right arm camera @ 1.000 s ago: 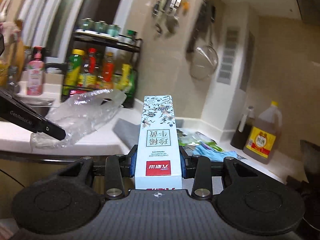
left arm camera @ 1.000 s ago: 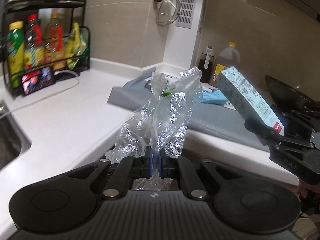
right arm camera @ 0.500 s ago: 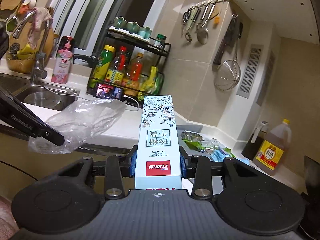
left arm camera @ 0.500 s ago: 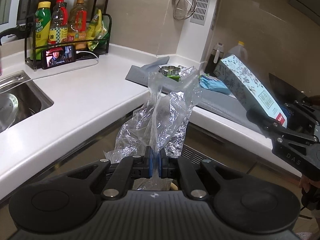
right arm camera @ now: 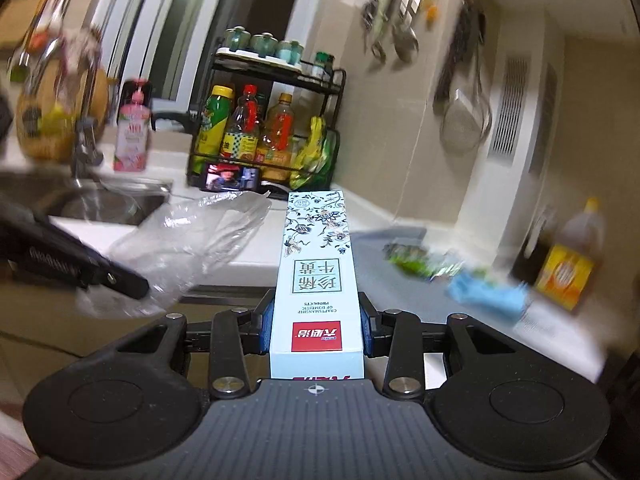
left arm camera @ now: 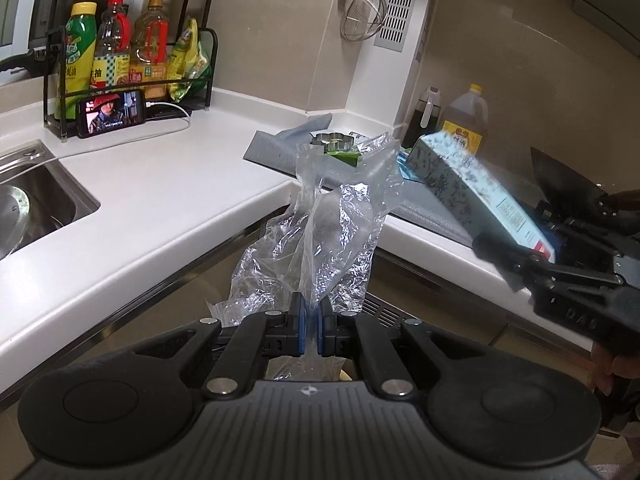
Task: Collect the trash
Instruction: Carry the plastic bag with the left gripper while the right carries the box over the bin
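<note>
At 6 o'clock in the left wrist view, left tongs [left arm camera: 311, 326] are pinched nearly closed on a crumpled clear plastic bag [left arm camera: 328, 236]; bag stands up from the blue pads [left arm camera: 299, 328] toward 12, held in the air in front of the white counter [left arm camera: 160, 200] corner, not resting on it. Right tongs [left arm camera: 516, 254] come in at 3 o'clock of that view, clamped on a pale blue printed box [left arm camera: 472, 188] that slants up toward 11; a bit of a hand [left arm camera: 612, 364] shows at 4.

Right wrist view, blurred: right tongs [right arm camera: 317, 326] partly spread, pads pressing both long sides of the box [right arm camera: 316, 280] near its red-label end; box runs straight out toward 12, off the counter [right arm camera: 256, 248]. Left tongs [right arm camera: 120, 280] at 9 o'clock with the bag [right arm camera: 192, 244] hanging beside the box, slightly apart from it.

Still on the counter: green wrapper scraps [right arm camera: 412, 262] and a blue cloth-like item [right arm camera: 484, 294] at 3 o'clock on the grey mat [left arm camera: 280, 152], oil jug [left arm camera: 466, 120] at 2. Bottle rack [left arm camera: 132, 60] and phone [left arm camera: 112, 112] at 10, sink [left arm camera: 32, 208] at 9.
</note>
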`<state>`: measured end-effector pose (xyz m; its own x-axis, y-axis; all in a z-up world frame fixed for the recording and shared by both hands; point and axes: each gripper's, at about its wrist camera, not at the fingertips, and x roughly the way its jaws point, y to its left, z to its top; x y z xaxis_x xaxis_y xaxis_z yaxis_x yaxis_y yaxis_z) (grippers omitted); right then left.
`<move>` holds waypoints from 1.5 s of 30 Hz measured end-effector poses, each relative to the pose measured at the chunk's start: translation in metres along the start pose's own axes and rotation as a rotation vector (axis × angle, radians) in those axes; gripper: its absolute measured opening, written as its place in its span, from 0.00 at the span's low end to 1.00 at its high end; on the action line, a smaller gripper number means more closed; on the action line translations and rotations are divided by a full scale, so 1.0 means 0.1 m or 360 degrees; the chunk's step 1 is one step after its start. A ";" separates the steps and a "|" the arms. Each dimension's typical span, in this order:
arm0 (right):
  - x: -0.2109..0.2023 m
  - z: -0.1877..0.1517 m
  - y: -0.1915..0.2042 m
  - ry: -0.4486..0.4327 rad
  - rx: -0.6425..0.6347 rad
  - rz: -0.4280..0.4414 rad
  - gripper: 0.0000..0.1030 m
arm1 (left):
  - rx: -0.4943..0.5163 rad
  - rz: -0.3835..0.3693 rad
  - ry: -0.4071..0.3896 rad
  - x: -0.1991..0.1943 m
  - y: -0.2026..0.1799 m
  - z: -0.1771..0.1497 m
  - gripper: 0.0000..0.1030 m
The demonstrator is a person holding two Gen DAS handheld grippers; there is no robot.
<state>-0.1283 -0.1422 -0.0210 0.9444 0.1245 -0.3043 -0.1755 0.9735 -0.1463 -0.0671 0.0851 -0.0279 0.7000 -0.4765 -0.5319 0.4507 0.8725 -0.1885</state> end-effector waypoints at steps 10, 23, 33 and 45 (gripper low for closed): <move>0.14 -0.09 -0.37 0.0116 0.0620 0.0369 0.40 | -0.0013 -0.0004 0.0023 0.05 0.02 -0.01 0.06; 0.32 -0.14 -0.26 0.0250 0.0484 0.0226 0.40 | -0.0024 0.0018 0.0062 0.12 0.02 -0.02 0.06; 0.35 -0.11 -0.20 0.0263 0.0439 0.0226 0.40 | -0.0029 0.0019 0.0071 0.13 0.02 -0.03 0.06; 0.42 -0.15 -0.16 0.0296 0.0416 0.0239 0.40 | -0.0030 0.0016 0.0122 0.22 0.04 -0.08 0.06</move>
<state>-0.0901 -0.1559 -0.0450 0.8423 0.2563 -0.4741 -0.2086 0.9662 0.1516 -0.0543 0.0789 -0.0467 0.6596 -0.4585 -0.5956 0.4325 0.8796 -0.1980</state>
